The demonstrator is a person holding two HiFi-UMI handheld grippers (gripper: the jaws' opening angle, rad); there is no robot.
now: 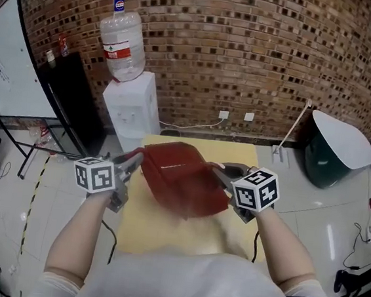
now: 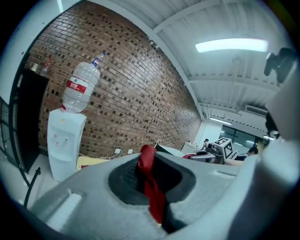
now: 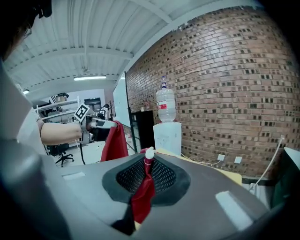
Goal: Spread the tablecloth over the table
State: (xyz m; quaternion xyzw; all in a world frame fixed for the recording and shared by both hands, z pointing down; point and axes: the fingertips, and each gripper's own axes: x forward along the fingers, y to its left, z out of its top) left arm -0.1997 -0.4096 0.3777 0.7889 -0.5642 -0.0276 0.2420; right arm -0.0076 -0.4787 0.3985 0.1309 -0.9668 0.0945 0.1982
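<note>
the person's forearms (image 1: 81, 232) reach out over the near edge of the worktop (image 1: 148, 223), which has a pale yellow top. above the worktop's left side the left hand-held gripper (image 1: 131, 164) is clamped tight on one corner of the red tablecloth (image 1: 182, 180). the left gripper view shows a twisted strip of the red fabric pinched between its closed jaws. above the worktop's right side the right hand-held gripper (image 1: 220, 172) is likewise closed on the other corner, with red cloth squeezed between its jaws and a small white bit at the tip. the tablecloth hangs bunched and sagging between the two, over the middle of the worktop. its lower folds are blurred, so i cannot tell if they touch the worktop. beyond the worktop's far left corner stands a white water dispenser (image 1: 133, 109) with an upturned bottle (image 1: 122, 39). further left of the worktop are a black cabinet (image 1: 72, 96) and a whiteboard (image 1: 10, 60). behind the worktop's far edge rises a brick wall (image 1: 261, 53), and off its far right sits a dark bin (image 1: 333, 153) with a white lid.
</note>
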